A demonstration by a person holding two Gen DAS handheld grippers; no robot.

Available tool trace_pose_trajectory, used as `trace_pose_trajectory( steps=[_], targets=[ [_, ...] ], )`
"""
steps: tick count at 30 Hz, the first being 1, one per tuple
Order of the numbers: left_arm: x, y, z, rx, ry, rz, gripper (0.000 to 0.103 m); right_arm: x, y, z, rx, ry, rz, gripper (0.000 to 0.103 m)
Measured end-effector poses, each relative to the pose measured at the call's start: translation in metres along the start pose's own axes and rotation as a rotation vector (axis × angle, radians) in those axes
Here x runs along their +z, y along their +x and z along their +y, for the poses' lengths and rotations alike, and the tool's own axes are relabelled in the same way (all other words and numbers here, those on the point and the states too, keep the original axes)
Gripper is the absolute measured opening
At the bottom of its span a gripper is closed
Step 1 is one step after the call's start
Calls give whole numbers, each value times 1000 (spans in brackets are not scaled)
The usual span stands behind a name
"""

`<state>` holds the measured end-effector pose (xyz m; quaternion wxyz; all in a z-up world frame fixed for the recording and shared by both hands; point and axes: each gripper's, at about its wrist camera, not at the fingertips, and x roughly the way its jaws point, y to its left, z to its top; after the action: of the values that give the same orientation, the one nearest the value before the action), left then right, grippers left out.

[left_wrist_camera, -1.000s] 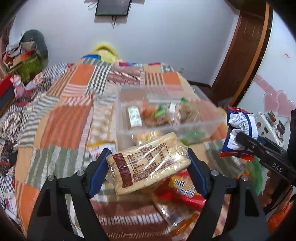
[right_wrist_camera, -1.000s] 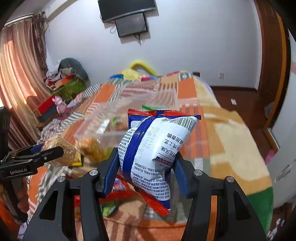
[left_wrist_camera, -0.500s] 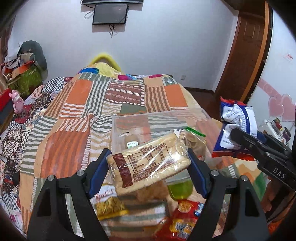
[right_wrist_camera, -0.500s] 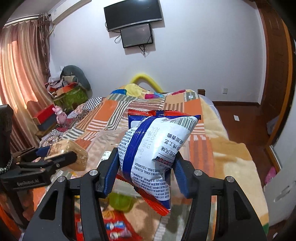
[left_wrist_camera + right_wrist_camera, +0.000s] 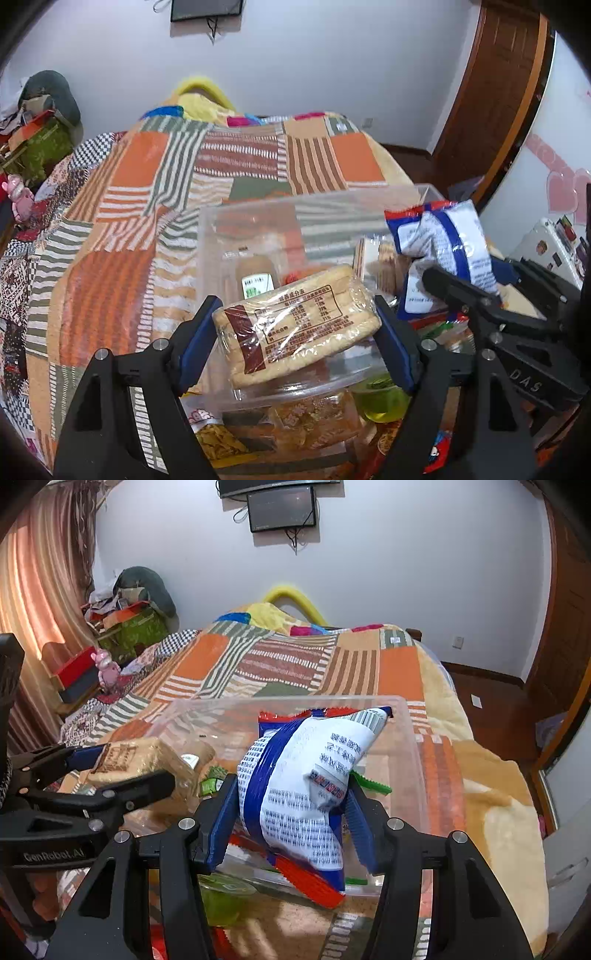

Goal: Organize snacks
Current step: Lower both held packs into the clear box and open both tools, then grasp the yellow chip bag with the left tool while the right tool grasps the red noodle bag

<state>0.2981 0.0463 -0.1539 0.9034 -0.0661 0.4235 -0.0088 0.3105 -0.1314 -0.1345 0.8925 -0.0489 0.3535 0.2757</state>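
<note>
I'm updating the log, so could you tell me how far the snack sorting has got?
Partway. Several snacks already lie inside the clear bin. In hand: the left gripper holds a wrapped cake pack and the right gripper a blue-and-white bag, both over the bin. Left: loose packets on the blanket in front.

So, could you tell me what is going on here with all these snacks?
A person is sorting snacks on a bed with two handheld grippers. The left gripper holds a wrapped bread pack, the right gripper a blue-and-white snack bag. Both hang over a clear plastic bin that already holds several snacks; more lie beside it.
</note>
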Motion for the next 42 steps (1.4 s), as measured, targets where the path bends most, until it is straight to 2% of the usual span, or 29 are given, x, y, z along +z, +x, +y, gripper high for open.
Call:
trace_pose_trajectory(
  steps=[3,7,10,18,21,26,28,32,38,42],
  targets=[
    [-4,4,-1,1,10,20,80,3,-3,-3,11,-2,6,55],
    [-6,-6,0,4,24,-4,81,6,-8,-4,10,0,15,56],
    [-4,-22,3,-14,13,-27,81,7,-15,-6,4,8,7,65],
    [-11,-74,27,-8,-11,-98,84,4,-52,4,44,2,-45,66],
    [-23,-83,42,17,-10,-90,84,0,-62,15,65,-7,-54,67],
    [-51,-76,67,77,-16,-35,84,-14,-64,39,81,-19,-47,78],
    [-64,-68,81,89,-48,2,84,-20,-56,49,86,-25,-20,79],
    [-86,-59,100,66,-109,46,84,-32,-30,61,79,-29,69,80],
    [-113,-55,98,67,-77,68,84,-50,-3,81,51,-92,173,80],
    [-118,-50,94,44,-74,75,84,-67,-3,83,-25,-188,195,80]
  ],
)
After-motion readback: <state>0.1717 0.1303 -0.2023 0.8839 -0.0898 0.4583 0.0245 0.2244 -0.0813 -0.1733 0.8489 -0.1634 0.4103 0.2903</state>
